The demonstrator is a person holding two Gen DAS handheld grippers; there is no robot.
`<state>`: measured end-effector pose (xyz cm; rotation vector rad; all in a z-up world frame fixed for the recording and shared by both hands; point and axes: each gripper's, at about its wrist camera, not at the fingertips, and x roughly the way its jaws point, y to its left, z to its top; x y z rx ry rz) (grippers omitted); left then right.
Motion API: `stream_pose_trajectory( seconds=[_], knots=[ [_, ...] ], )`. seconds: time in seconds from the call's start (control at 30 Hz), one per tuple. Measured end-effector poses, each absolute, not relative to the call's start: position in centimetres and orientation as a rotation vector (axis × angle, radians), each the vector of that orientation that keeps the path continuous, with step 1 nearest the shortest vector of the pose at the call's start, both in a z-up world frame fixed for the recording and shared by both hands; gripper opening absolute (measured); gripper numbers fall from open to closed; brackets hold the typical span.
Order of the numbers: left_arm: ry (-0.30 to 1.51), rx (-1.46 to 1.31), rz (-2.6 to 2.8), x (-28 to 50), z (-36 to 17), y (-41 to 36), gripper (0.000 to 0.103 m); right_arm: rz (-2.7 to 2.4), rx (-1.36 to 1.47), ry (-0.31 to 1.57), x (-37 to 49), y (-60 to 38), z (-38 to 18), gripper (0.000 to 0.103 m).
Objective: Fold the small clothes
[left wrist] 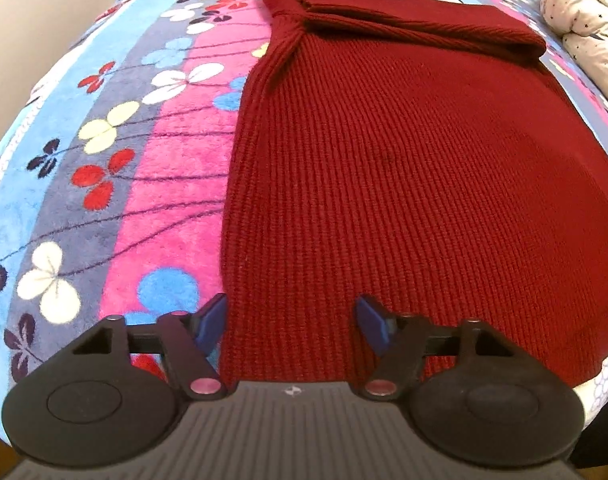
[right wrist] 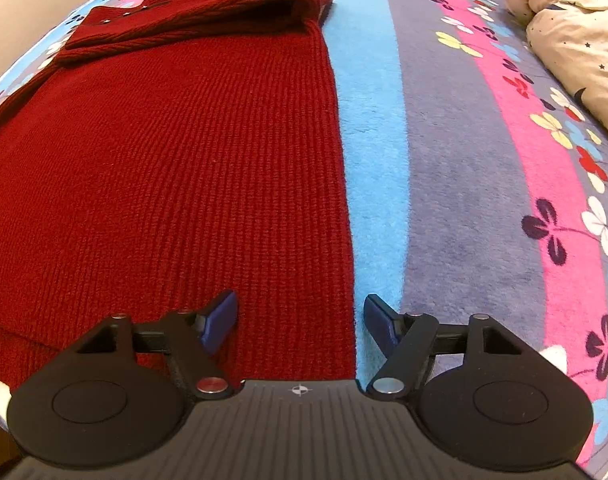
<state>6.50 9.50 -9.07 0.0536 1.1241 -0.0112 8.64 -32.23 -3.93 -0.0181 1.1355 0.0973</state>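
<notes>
1. While the red knit sweater lies flat on the flowered blanket, both grippers are poised over its near hem, one at each bottom corner.
2. Up at the far end, the sleeves are already laid across the chest just below the collar, so the garment reads as a tidy rectangle. By my judgement the side folds are done.
3. Left gripper: jaws wide, straddling the left edge of the hem. One blue pad sits over the blanket, the other over the knit, and nothing is pinched.
4. Right gripper: same story on the other corner. Jaws wide, the sweater's right edge running up between them, one pad over red wool and one over the blue stripe of the blanket. No grip here either.
5. What looks left: close on both hem corners, lift, and carry the bottom up toward the collar for the final fold or two.
6. Off to the right, a star-print quilt is bunched up, well apart from the sweater.
</notes>
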Motion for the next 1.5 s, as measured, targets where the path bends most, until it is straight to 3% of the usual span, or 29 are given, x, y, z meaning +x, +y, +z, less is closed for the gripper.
stream_pose_trajectory(
  seconds=[0.27,0.77,0.97,1.17,1.5],
  knots=[
    [1.110,-0.005,-0.022,6.4,-8.5,10.3,0.066,0.130,0.014,1.129,8.6,-32.3,-3.6,0.057],
    [1.180,-0.042,-0.109,5.0,-9.2,11.5,0.067,0.118,0.008,1.156,9.2,-32.0,-4.2,0.066],
    [1.126,-0.283,-0.156,5.2,-7.7,13.5,0.067,0.136,0.185,1.141,9.4,-33.4,-3.5,0.066],
    [1.200,-0.174,-0.133,5.5,-8.9,12.0,0.067,0.114,0.143,1.181,9.4,-33.1,-4.4,0.066],
    [1.148,-0.324,-0.147,5.5,-8.0,13.3,0.062,0.151,0.208,1.143,9.2,-33.8,-3.6,0.062]
  ],
)
